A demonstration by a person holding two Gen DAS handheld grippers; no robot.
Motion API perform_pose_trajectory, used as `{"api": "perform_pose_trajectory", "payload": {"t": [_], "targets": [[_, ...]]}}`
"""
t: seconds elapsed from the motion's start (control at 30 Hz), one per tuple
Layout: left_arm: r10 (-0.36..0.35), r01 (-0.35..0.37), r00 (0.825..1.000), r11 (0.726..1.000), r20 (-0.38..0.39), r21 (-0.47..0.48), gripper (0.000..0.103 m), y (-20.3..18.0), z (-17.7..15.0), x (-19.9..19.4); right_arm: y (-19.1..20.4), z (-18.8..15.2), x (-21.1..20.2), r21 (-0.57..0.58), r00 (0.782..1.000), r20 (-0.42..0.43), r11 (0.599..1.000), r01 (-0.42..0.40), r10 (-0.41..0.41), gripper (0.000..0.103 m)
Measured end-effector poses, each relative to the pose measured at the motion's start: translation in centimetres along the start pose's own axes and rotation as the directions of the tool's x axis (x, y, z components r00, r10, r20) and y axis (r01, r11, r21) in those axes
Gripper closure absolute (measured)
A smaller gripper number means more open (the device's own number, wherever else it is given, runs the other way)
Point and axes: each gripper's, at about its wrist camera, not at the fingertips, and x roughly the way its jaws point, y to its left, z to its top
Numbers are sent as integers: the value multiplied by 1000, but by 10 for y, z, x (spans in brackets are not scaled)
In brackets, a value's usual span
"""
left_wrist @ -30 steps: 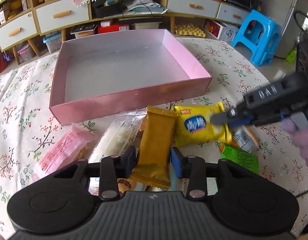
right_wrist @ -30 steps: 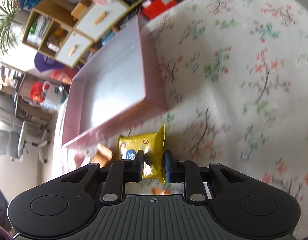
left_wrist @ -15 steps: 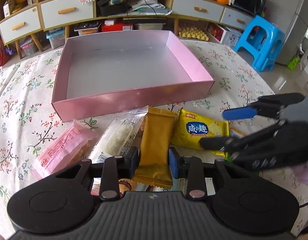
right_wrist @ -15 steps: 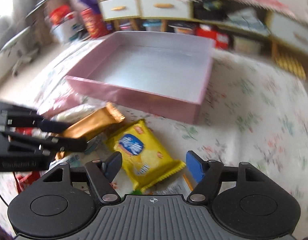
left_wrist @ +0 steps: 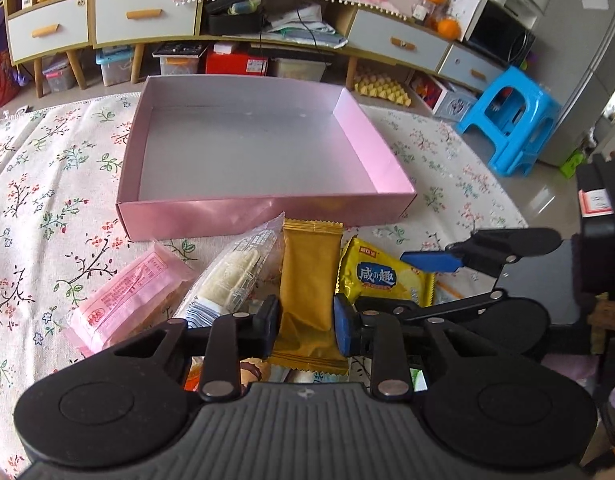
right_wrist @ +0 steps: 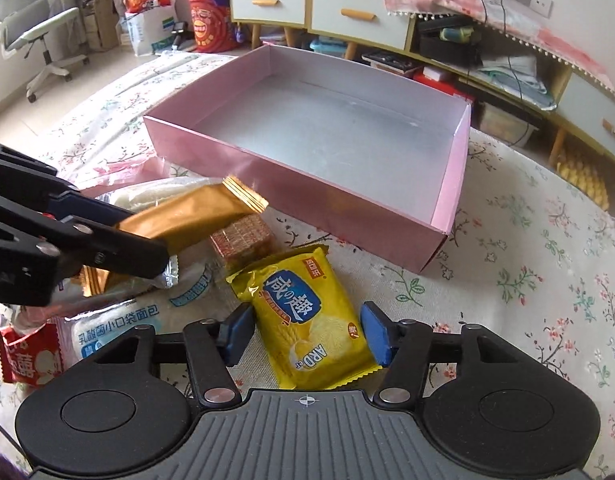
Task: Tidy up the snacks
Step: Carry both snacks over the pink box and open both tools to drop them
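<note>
Two claws: left claw [left_wrist: 304, 317] clenched on golden-brown foil snack bar [left_wrist: 310, 276], frame centre; right claw [right_wrist: 304, 333] released, straddling yellow cracker packet [right_wrist: 307, 322].

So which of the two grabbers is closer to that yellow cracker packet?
Right. The right gripper is open with its fingers on either side of the yellow cracker packet. The left gripper is beside it, shut on the golden-brown snack bar.

Gold packet [left_wrist: 309, 280] lifted off the snack pile; yellow cracker packet [right_wrist: 309, 322] flat before the empty pink box [left_wrist: 267, 214]
</note>
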Motion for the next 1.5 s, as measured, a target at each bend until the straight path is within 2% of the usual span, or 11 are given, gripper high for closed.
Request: {"api": "perform_pose_trajectory", "payload": {"t": [0.4, 0.53, 0.63, 0.8, 1.03, 1.17, 1.5], "targets": [[-32, 35, 998, 998, 60, -52, 78, 7, 7, -16, -20, 12, -26, 178, 999, 16, 983, -46, 44, 50], [-9, 15, 996, 998, 84, -68, 78, 8, 12, -16, -26, 16, -34, 237, 999, 28, 970, -52, 47, 51], [10, -1, 994, 996, 107, -88, 78, 10, 18, -17, -30, 21, -45, 274, 995, 64, 957, -90, 76, 52], [39, -24, 992, 993, 121, -119, 78, 23, 29, -16, -46, 32, -52, 384, 984, 129, 908, -166, 126, 52], [105, -80, 982, 984, 158, -156, 78, 45, 45, -6, -67, 59, -52, 479, 966, 218, 848, -228, 137, 53], [114, -86, 978, 984, 177, -158, 78, 50, 52, 7, -73, 73, -34, 509, 969, 230, 837, -199, 90, 53], [168, -161, 976, 985, 138, -65, 78, 47, 51, 42, -84, 69, 15, 578, 986, 165, 807, -119, 28, 52]]}}
